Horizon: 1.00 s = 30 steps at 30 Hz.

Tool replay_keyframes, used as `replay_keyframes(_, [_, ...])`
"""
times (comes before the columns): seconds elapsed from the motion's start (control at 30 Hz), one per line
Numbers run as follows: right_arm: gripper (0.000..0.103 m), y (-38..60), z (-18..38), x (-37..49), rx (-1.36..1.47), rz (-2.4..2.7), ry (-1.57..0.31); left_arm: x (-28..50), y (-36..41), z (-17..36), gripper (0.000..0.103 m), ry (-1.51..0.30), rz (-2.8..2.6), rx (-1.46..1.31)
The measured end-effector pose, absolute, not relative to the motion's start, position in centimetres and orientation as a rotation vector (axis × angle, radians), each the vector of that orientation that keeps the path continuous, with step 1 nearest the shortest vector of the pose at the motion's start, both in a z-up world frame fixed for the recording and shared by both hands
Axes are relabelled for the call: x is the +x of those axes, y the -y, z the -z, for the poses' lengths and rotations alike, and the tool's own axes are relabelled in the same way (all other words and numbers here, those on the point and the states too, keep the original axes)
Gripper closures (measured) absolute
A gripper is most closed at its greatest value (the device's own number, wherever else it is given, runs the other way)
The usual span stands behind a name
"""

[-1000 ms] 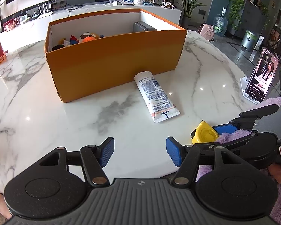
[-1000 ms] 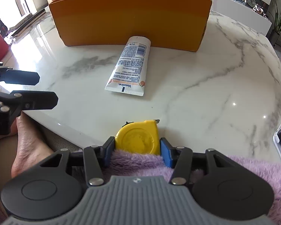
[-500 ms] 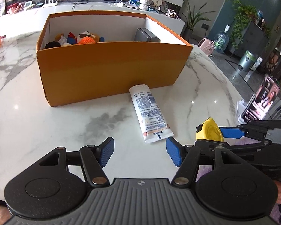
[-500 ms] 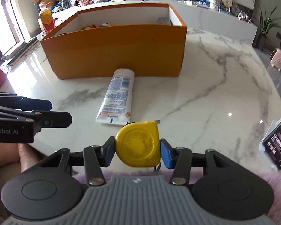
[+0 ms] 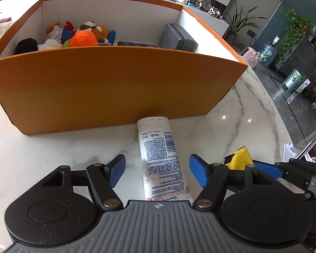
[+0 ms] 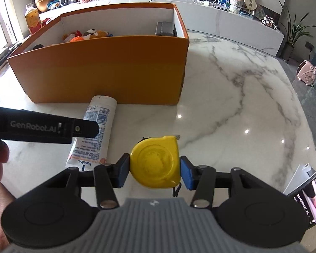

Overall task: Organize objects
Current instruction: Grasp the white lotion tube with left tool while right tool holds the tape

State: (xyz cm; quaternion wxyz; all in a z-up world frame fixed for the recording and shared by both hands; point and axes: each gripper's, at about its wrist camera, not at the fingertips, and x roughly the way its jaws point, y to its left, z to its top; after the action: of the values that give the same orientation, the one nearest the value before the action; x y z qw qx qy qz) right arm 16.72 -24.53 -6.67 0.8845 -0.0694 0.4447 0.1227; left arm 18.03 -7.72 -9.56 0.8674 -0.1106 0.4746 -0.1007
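Note:
A white Vaseline tube (image 5: 161, 156) lies on the marble table, its cap end against the orange box (image 5: 115, 86). My left gripper (image 5: 157, 171) is open, its blue pads on either side of the tube's lower half, not touching it. My right gripper (image 6: 154, 171) is shut on a yellow tape measure (image 6: 155, 162) and holds it above the table's near edge. The tape measure also shows in the left wrist view (image 5: 241, 158). The tube (image 6: 94, 130) and the box (image 6: 107, 67) show in the right wrist view, partly behind the left gripper's black body.
The box holds plush toys (image 5: 73, 35) at the left and grey boxes (image 5: 177, 38) at the right. A phone on a stand (image 6: 305, 198) is at the table's right edge. Bare marble (image 6: 231, 97) lies right of the box.
Both grippers moved forward toward the box. The left gripper now straddles the tube. The right gripper lifted the tape measure off the purple fabric and carries it over the table.

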Motion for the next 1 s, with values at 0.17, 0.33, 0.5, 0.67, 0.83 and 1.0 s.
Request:
replay_keyframes(0.17, [0.05, 24.2, 7.1, 16.9, -0.15, -0.259, -0.933, 18.4, 8.5, 10.2, 0.025, -1.018, 0.185, -0.196])
replay_keyframes(0.33, [0.05, 24.2, 7.5, 17.1, -0.144, -0.256, -0.953, 18.6, 8.8, 10.6, 0.031, -1.02, 0.171, -0.162])
replay_keyframes(0.5, [0.05, 24.0, 7.7, 17.2, -0.15, -0.251, -0.96, 18.5, 8.8, 10.4, 0.052, -1.024, 0.214, -0.163])
replay_keyframes(0.67, [0.051, 23.9, 7.8, 17.2, -0.161, -0.248, -0.966, 18.2, 8.7, 10.3, 0.054, -1.021, 0.216, -0.159])
replay_keyframes(0.83, [0.051, 24.0, 7.8, 17.3, -0.153, -0.246, -0.968, 17.5, 8.4, 9.5, 0.065, -1.004, 0.214, -0.157])
replay_keyframes(1.0, [0.051, 23.9, 7.8, 17.2, -0.158, -0.247, -0.961, 16.8, 7.9, 8.0, 0.08, -0.982, 0.24, -0.158])
